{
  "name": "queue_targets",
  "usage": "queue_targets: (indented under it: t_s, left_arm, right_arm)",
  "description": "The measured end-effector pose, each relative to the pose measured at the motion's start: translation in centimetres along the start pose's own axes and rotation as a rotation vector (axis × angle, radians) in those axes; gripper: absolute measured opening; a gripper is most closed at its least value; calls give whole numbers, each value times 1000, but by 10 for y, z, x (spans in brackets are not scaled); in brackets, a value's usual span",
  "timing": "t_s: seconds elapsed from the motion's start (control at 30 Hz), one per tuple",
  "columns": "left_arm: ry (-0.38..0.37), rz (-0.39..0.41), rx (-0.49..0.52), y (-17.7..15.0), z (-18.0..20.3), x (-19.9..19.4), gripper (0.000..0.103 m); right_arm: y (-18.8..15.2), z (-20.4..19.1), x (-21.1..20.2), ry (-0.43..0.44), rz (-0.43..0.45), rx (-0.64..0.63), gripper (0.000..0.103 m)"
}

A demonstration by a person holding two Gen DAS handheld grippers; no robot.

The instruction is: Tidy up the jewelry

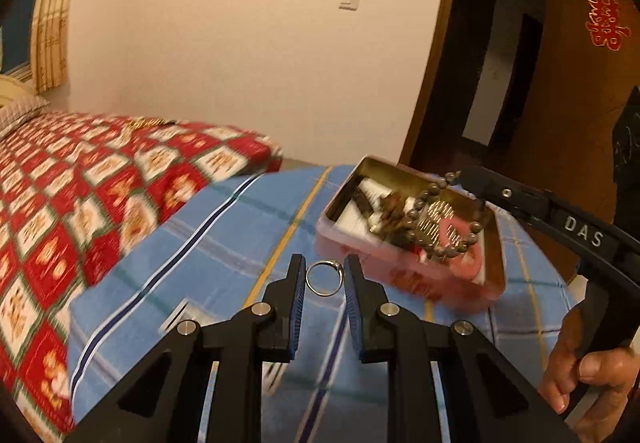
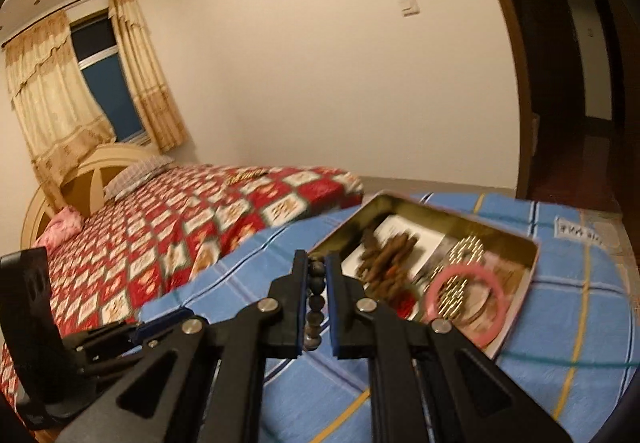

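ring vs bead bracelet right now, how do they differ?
The ring is one thin silver metal band; the bracelet is a string of dark round beads.
The ring is far smaller than the bracelet's loop.
The ring sits upright between the left gripper's jaws; the bracelet hangs from the right gripper, drooping over the open tin.
Shared: both are round jewelry, each held off the blue sheet by a shut gripper.

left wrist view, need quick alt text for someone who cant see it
The left gripper pinches a silver ring above a blue plaid sheet. To its right, the right gripper dangles a brown bead bracelet over an open tin of jewelry; a red patterned bed lies behind.
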State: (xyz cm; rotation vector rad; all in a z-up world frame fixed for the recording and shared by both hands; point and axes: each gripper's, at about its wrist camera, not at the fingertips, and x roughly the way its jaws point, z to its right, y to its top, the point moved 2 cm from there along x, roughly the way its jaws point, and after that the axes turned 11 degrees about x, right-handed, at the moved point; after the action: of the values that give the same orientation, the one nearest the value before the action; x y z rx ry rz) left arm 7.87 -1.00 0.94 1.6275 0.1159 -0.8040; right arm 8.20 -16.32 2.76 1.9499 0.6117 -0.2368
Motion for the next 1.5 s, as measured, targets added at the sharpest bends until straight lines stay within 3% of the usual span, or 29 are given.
queue_targets:
  t_s: [0.37,0.67,0.87,1.1,1.5]
  left_arm:
    - [-36,30,72,47,37,48,19]
    - [-21,-39,121,52,60,112,19]
    - [-8,-82,122,48,63,134,19]
    - [23,-87,138,45,64,137,19]
    - [38,-111,95,44,55,142,20]
  right_arm:
    - [43,34,13,26,65,121,12]
    - [30,98,45,-62,-21,287,12]
    - [29,111,46,-147,-33,276,12]
    - [25,109,52,-284,-37,161,12]
    - [25,107,55,-314,-40,122,12]
